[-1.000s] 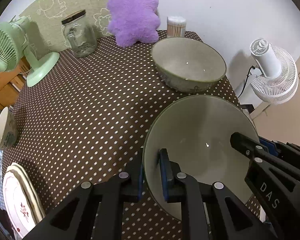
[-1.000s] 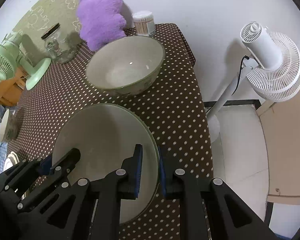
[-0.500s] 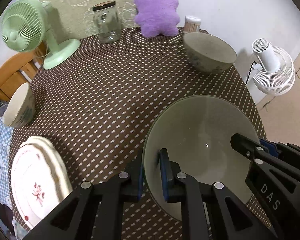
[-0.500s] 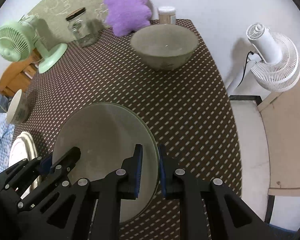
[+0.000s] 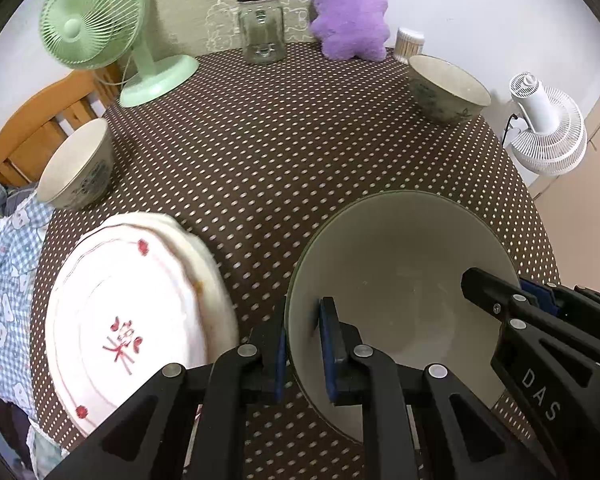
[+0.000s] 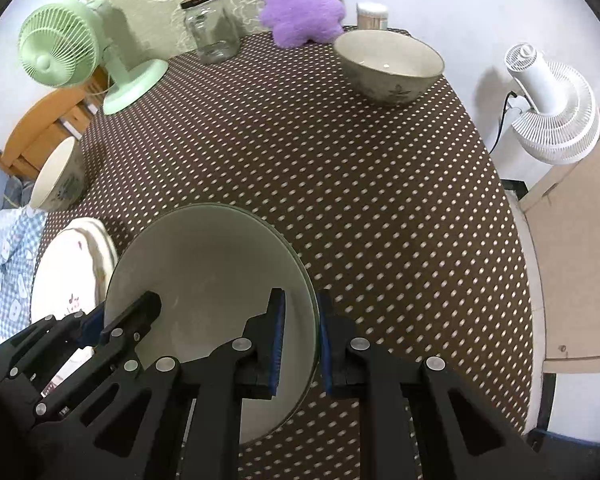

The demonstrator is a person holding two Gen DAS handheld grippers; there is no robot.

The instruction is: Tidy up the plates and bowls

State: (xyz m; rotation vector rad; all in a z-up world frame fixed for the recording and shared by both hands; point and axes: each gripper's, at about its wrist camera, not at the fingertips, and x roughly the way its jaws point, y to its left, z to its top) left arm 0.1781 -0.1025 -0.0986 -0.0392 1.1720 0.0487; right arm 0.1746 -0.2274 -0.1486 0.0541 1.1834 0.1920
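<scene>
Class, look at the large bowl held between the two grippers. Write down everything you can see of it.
The large bowl is wide, round and shallow, pale grey-green inside with a thin darker rim, glazed like ceramic, and empty. It sits upright above the dotted tablecloth. The left gripper is clamped on its left rim and the right gripper on its right rim, one pad inside and one outside. The white plate lies beside it, apart.

Both wrist cameras look steeply down along their fingers, close above the large bowl. Both views share the polka-dot table, seen from opposite rims of that bowl.
</scene>
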